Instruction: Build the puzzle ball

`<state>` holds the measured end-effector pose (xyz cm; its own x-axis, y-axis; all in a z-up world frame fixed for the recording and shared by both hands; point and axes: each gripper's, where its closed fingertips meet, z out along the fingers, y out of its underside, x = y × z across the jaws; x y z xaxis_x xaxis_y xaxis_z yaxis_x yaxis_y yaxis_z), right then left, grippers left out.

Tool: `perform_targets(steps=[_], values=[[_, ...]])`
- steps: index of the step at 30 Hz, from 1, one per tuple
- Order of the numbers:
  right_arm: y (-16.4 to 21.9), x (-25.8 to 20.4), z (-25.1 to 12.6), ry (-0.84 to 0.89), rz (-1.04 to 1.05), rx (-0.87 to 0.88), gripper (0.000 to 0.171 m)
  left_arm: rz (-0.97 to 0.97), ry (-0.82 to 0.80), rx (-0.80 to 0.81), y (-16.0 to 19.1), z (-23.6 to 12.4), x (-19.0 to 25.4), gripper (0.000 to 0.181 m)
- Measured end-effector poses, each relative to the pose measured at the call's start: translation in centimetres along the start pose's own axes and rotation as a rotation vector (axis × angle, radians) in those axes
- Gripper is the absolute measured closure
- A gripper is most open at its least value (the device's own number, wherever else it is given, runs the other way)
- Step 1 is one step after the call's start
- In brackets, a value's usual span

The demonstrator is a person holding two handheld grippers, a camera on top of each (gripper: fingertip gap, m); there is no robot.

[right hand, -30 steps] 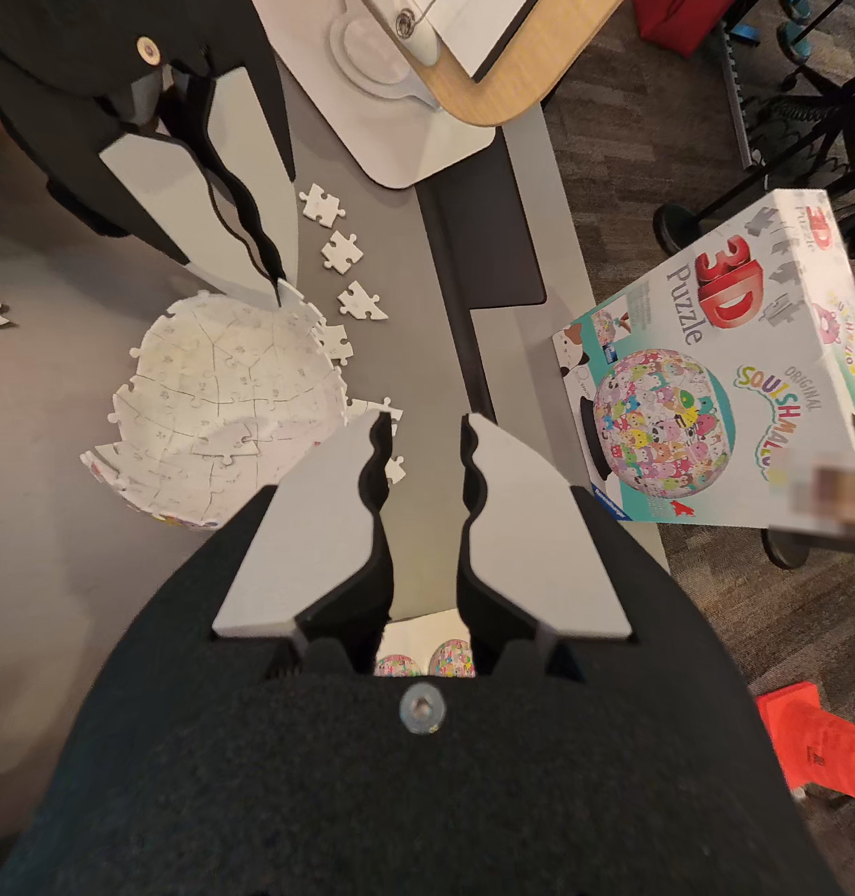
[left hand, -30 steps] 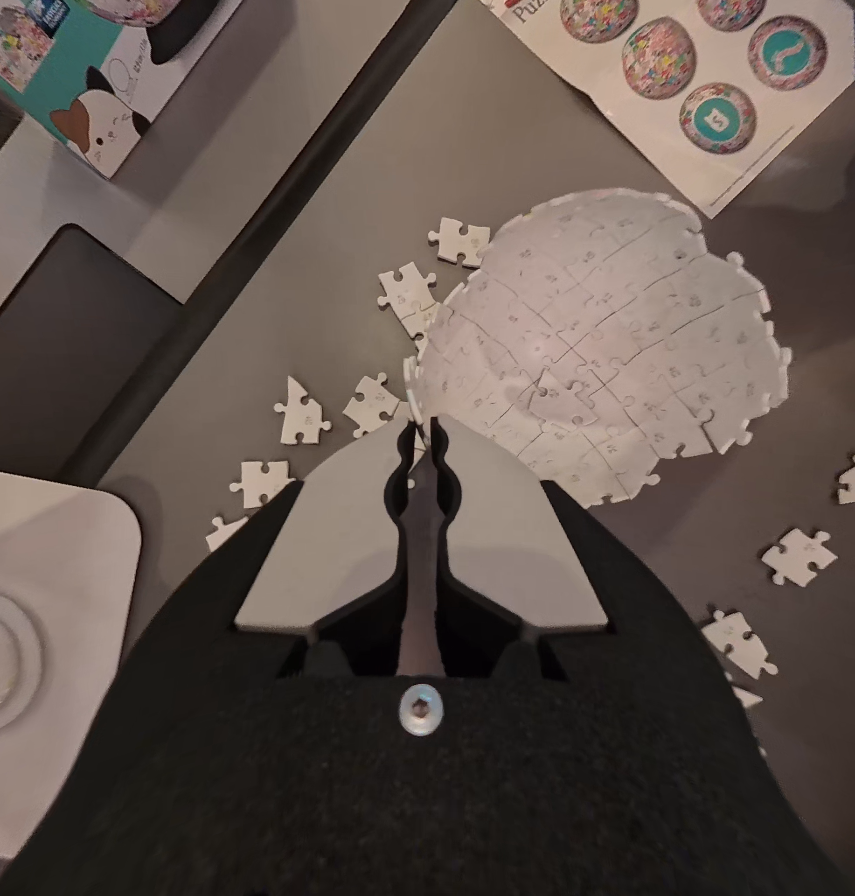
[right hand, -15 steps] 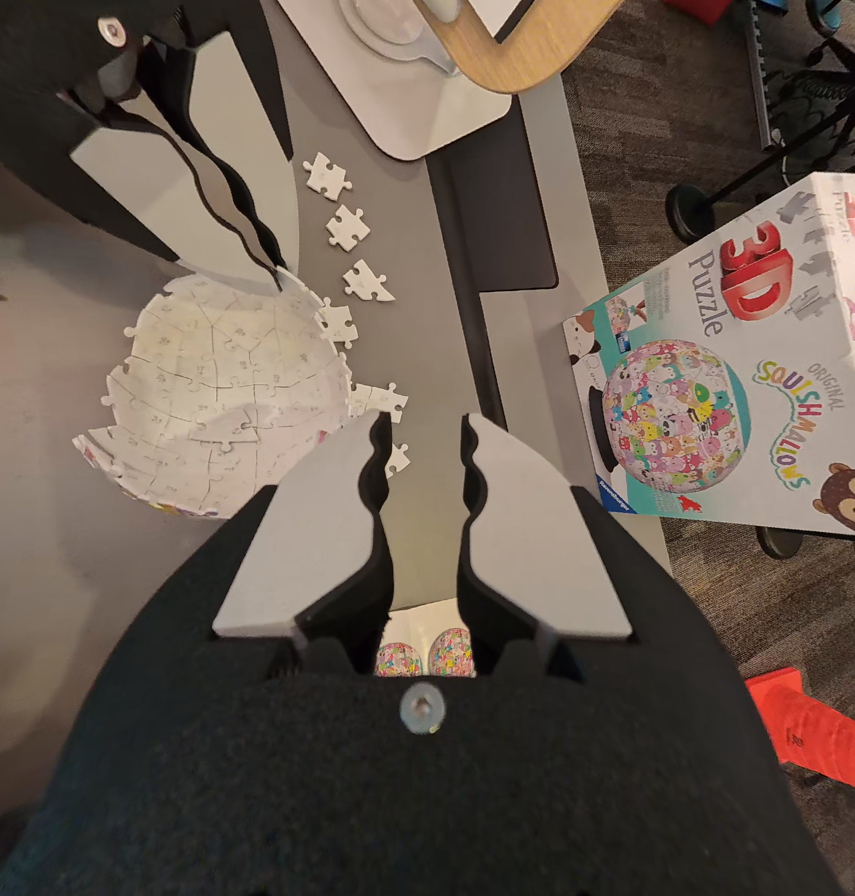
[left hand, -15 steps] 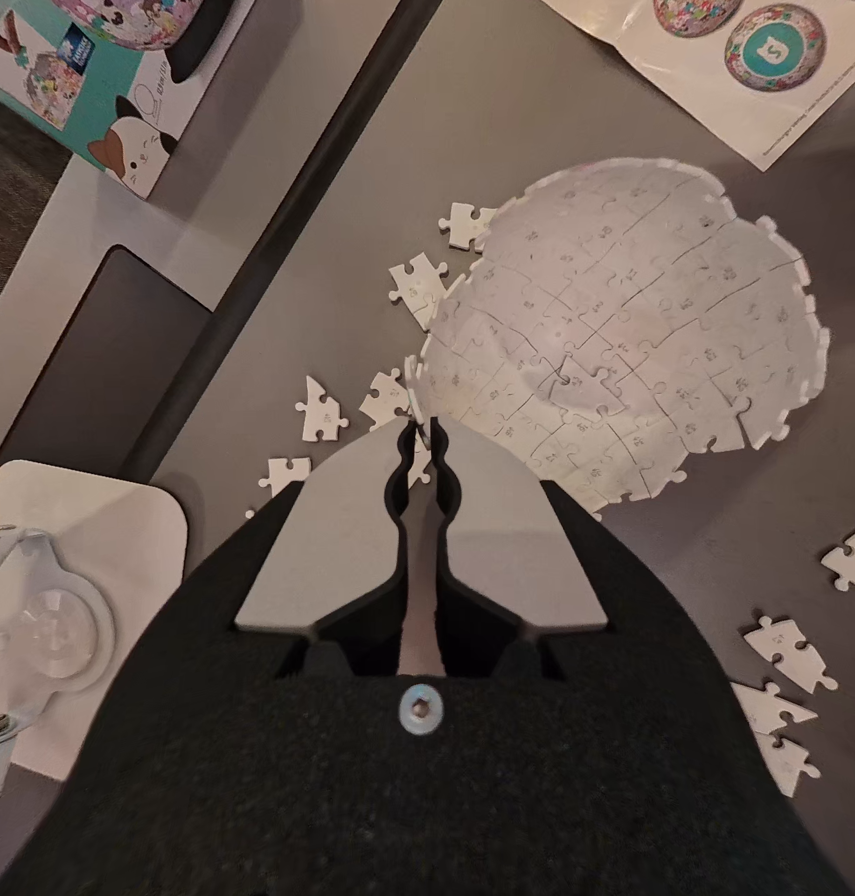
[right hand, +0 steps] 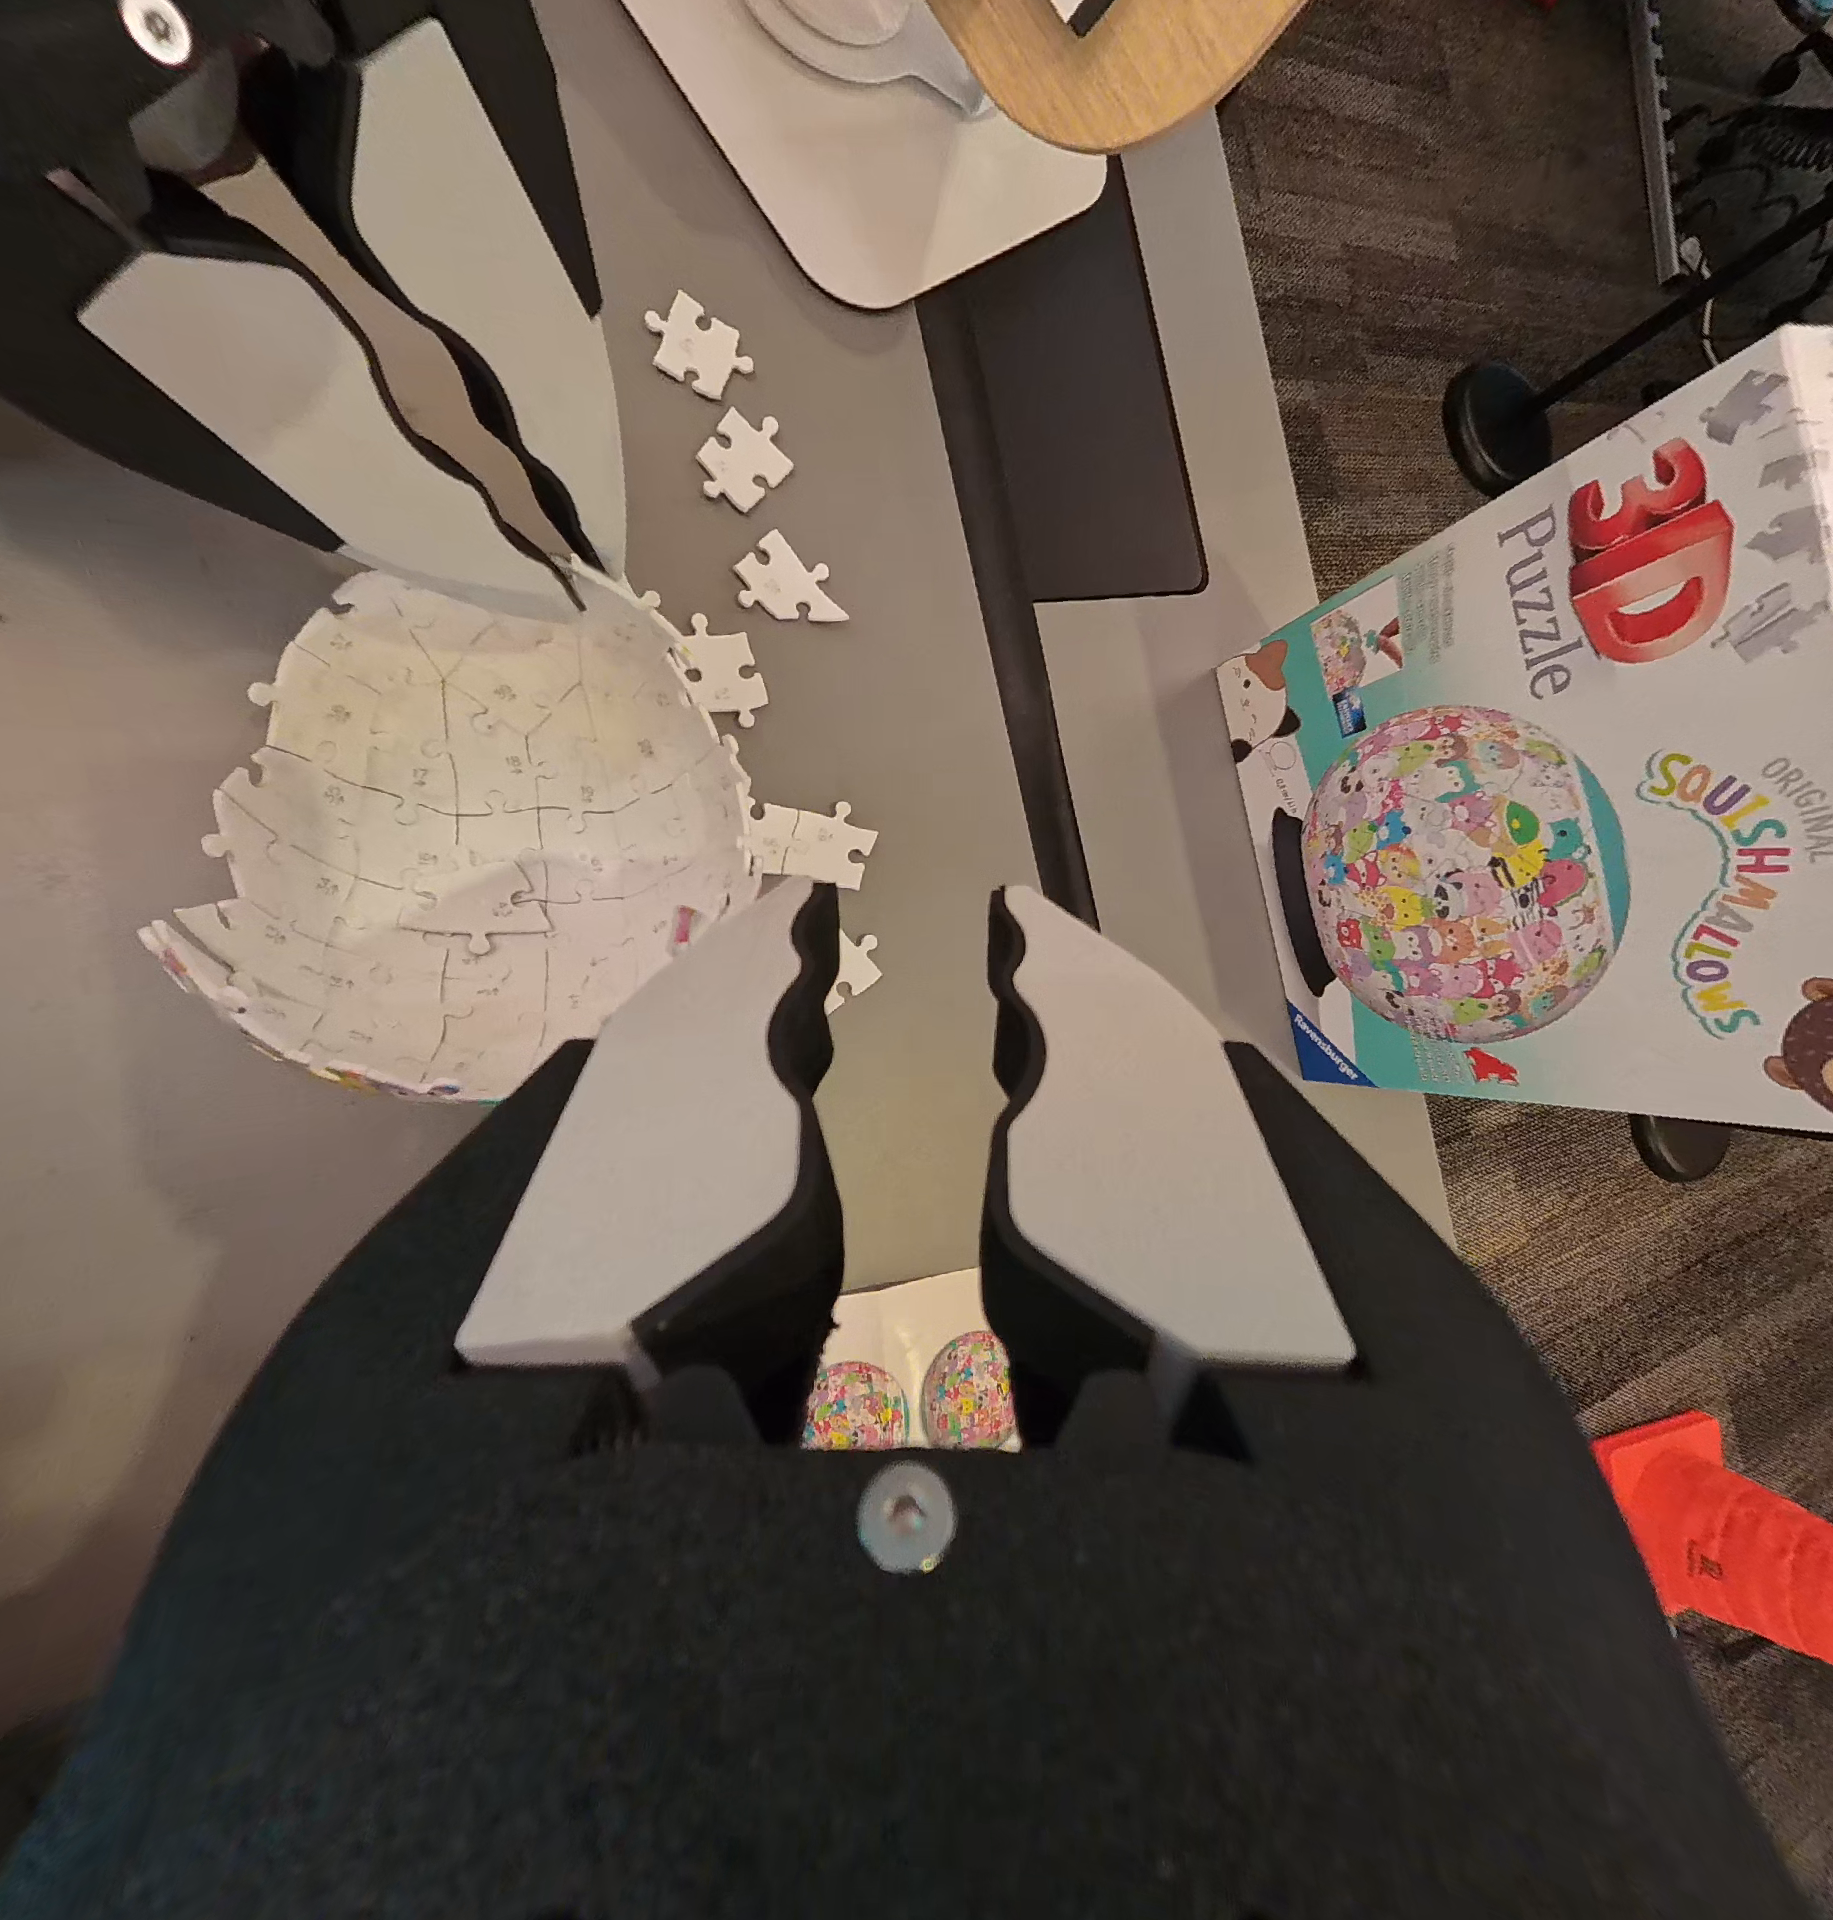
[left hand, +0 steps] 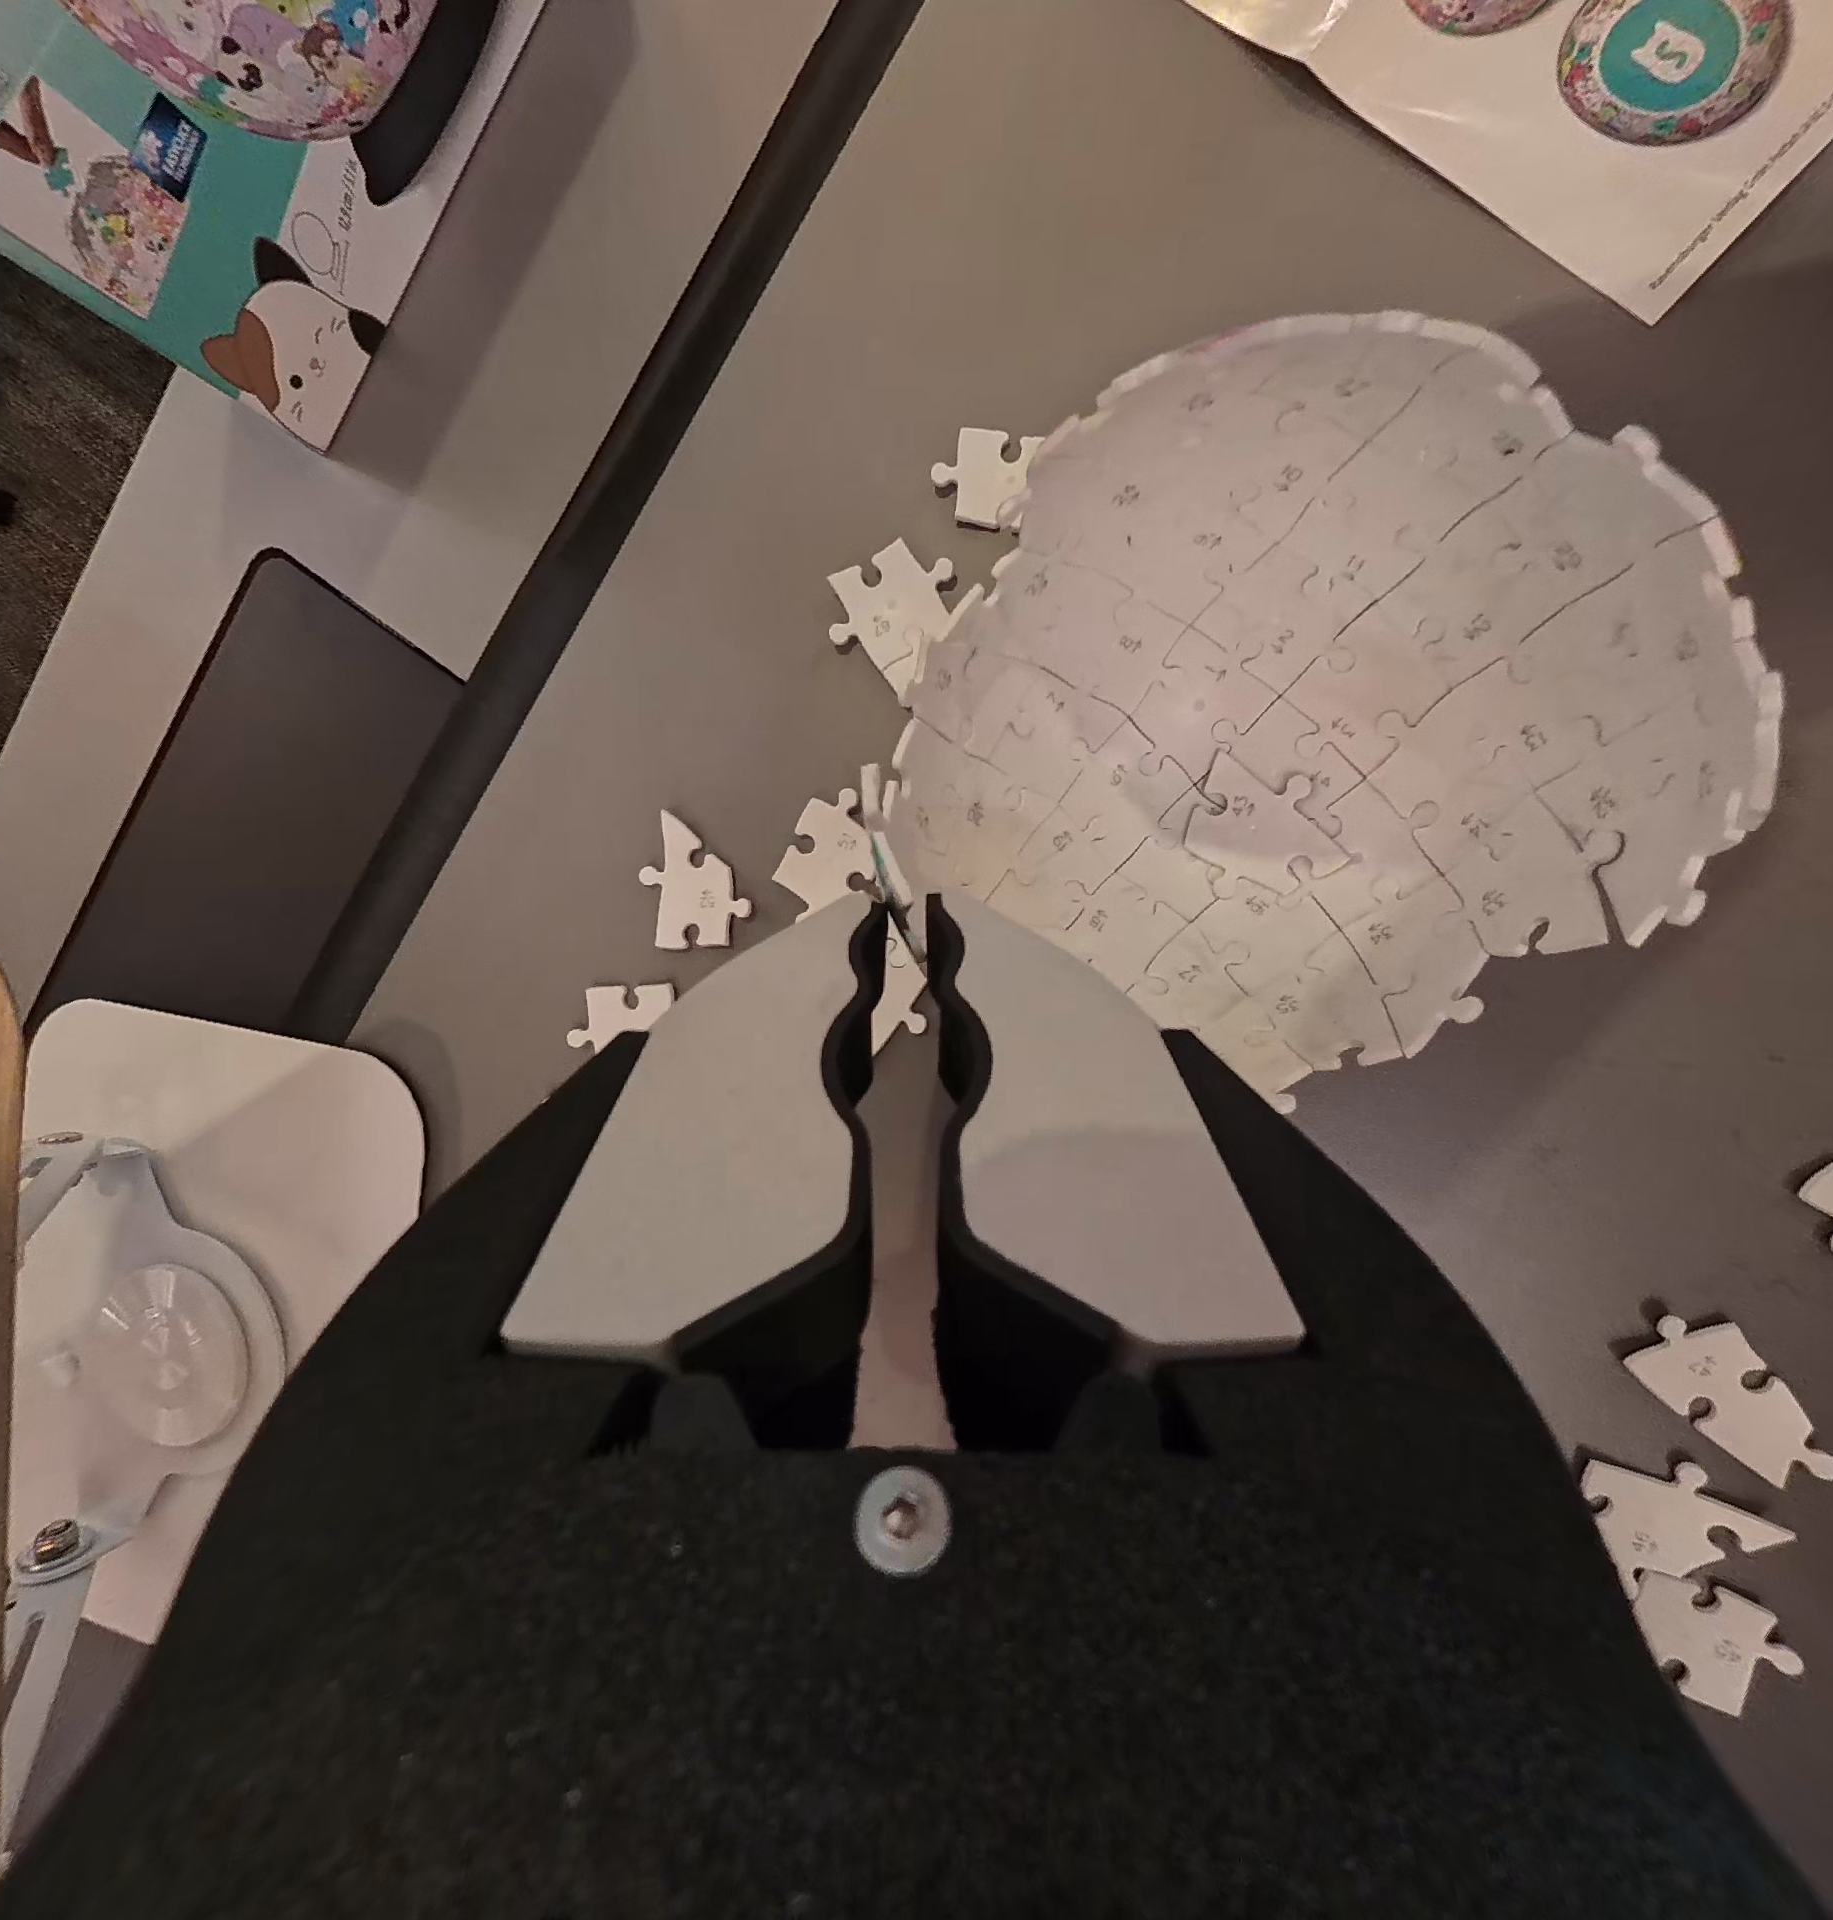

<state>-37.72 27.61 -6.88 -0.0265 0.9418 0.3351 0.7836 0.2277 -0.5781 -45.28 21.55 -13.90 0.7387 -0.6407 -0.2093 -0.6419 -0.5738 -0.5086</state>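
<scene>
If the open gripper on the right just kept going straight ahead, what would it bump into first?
Probably the bare grey table: nothing lies between the right gripper fingertips. Loose pieces lie just left of that line; depth is unclear.

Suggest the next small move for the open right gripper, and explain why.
Probably move the right gripper to the nearest loose white puzzle piece beside the half-built white puzzle shell and close on it: its jaws are empty, while the left gripper pinches the shell's rim.

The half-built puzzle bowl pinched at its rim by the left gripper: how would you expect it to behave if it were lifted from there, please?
The puzzle bowl is probably light but floppy: it is only thin interlocked pieces. Held by the left gripper at one rim point, it may sag or shed edge pieces. Its rounded underside on the table looks apt to rock.
</scene>
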Motion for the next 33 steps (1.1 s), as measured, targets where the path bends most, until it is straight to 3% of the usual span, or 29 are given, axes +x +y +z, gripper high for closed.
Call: perform_targets(steps=[6,10,13,15,20,24,33], values=[[0.1,0.8,-0.9,-0.002,0.059,0.067,0.142,-0.008,0.014,0.021,-0.1,-0.9,-0.2,0.159],[0.7,1.4,-2.3,-0.022,0.216,0.284,0.138,0.022,0.052,0.102,-1.2,-3.3,0.2,0.155],[2.9,0.7,-3.1,-0.009,0.371,0.478,0.141,0.134,0.214,0.166,-2.3,-4.8,3.9,0.155],[4.6,-1.3,-3.3,-0.032,0.436,0.598,0.140,0.230,0.296,0.099,-1.8,-4.2,6.3,0.154],[9.2,-5.9,-2.6,0.052,0.395,0.614,0.140,0.399,0.290,-0.085,-0.3,0.1,7.8,0.154],[9.5,-6.6,-3.3,0.087,0.310,0.614,0.135,0.401,0.351,-0.158,0.0,1.8,8.0,0.149],[9.7,-8.6,-2.5,-0.052,0.310,0.643,0.134,0.424,0.408,-0.297,0.2,3.6,7.6,0.136]])
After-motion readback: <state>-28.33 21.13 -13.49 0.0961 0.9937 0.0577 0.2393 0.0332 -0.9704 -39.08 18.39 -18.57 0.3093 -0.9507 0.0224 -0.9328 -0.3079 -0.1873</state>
